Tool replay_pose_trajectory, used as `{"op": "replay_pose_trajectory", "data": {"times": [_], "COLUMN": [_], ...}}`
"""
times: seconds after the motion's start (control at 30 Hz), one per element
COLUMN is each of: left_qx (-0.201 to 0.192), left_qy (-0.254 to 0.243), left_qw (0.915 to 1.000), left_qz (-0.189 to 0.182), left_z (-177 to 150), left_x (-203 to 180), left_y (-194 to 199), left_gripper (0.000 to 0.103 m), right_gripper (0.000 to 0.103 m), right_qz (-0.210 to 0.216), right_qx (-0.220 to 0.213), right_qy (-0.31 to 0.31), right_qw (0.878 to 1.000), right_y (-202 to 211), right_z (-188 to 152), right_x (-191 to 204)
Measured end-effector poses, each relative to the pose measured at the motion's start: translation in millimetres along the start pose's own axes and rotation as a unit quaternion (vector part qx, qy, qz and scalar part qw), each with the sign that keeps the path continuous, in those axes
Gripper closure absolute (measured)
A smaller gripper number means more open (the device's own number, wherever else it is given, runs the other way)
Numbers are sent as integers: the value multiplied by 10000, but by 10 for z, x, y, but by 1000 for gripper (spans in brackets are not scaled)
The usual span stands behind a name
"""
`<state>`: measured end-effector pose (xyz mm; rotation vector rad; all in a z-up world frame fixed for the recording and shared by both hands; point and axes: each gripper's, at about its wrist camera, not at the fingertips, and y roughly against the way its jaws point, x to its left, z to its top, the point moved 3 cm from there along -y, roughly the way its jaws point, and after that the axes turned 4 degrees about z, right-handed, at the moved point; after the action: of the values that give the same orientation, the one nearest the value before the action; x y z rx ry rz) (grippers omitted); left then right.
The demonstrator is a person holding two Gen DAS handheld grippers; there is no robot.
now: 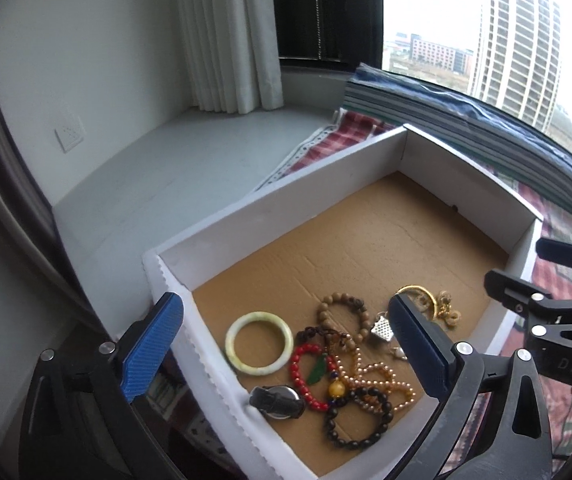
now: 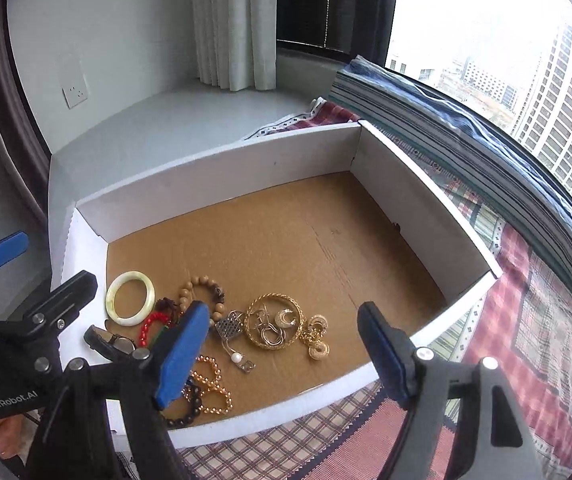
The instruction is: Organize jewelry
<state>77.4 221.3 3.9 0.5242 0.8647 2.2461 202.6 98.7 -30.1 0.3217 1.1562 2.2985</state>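
Observation:
A white cardboard box [image 1: 318, 168] [image 2: 222, 168] with a brown floor holds a pile of jewelry near its front left corner. I see a pale jade bangle [image 1: 259, 343] [image 2: 130, 298], a tan wooden bead bracelet [image 1: 344, 312] [image 2: 202, 290], a red bead bracelet [image 1: 304, 372], a dark bead bracelet [image 1: 360, 418], a watch [image 1: 278, 400] [image 2: 110, 342], a gold ring bangle with earrings [image 2: 274, 320] and amber beads [image 2: 210, 388]. My left gripper [image 1: 286, 364] is open above the pile. My right gripper [image 2: 282, 356] is open above the box's front edge.
The box sits on a plaid cloth [image 2: 526, 340] on a grey window ledge [image 1: 158, 168]. A striped folded blanket [image 1: 466, 120] lies along the window behind the box. A white curtain [image 1: 226, 32] hangs at the back.

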Motion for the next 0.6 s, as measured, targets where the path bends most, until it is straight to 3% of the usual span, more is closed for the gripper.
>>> {"op": "replay_pose_trajectory", "data": {"times": [0.13,0.33,0.6], "left_qx": [-89,59,43], "left_qy": [-129,-44,52], "left_qw": [9996,10000,9999], "left_qz": [225,-52,-153], "left_z": [-17,-59,-89], "left_x": [21,55,100], "left_y": [45,44,98], "left_gripper": [1,1,1], "right_gripper": [25,25,25], "right_qz": [-6,112,301], "right_qx": [-86,-109,-189], "right_qy": [-6,-21,-51], "right_qw": [10000,9999,9994], "right_y": [81,105,163], "right_z": [5,-41,-86], "right_x": [2,16,77]}}
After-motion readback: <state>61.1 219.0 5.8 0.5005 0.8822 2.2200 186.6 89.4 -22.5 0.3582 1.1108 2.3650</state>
